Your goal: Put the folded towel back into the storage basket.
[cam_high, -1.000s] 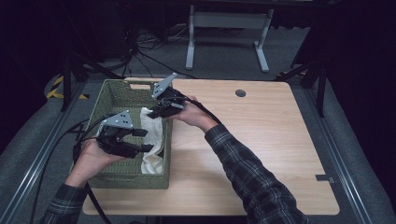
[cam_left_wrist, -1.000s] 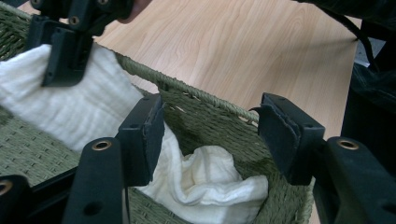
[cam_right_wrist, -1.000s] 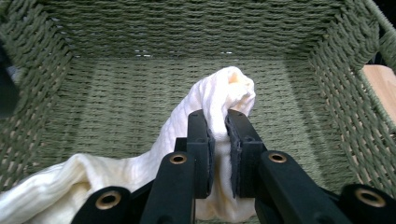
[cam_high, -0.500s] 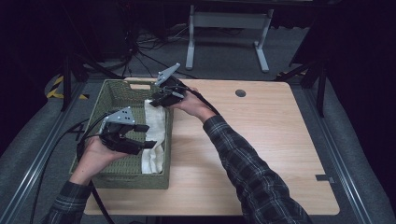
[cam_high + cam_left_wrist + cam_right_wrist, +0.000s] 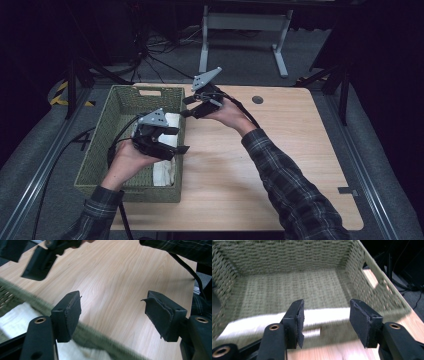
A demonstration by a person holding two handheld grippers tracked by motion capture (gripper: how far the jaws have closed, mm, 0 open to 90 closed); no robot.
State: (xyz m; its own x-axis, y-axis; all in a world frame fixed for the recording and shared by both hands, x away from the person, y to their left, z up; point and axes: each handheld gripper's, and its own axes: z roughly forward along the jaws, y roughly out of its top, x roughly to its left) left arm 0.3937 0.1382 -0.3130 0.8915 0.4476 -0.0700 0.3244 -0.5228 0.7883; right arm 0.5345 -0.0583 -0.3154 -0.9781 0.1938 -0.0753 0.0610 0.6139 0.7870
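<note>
A: Status? Left gripper point(image 5: 172, 140) and right gripper point(image 5: 186, 106): jaws apart, just opening, nothing between. Folded white cloth point(image 5: 165, 167) lying inside woven green basket point(image 5: 100, 150).

B: Withdraw clear of rim; release apparently complete, view blurred.

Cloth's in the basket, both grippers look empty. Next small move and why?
Probably draw both grippers back over the table. The white cloth lies inside the green basket along its right wall; the left gripper and right gripper have just been opening, with nothing between their jaws. Nothing seems left to place.
</note>
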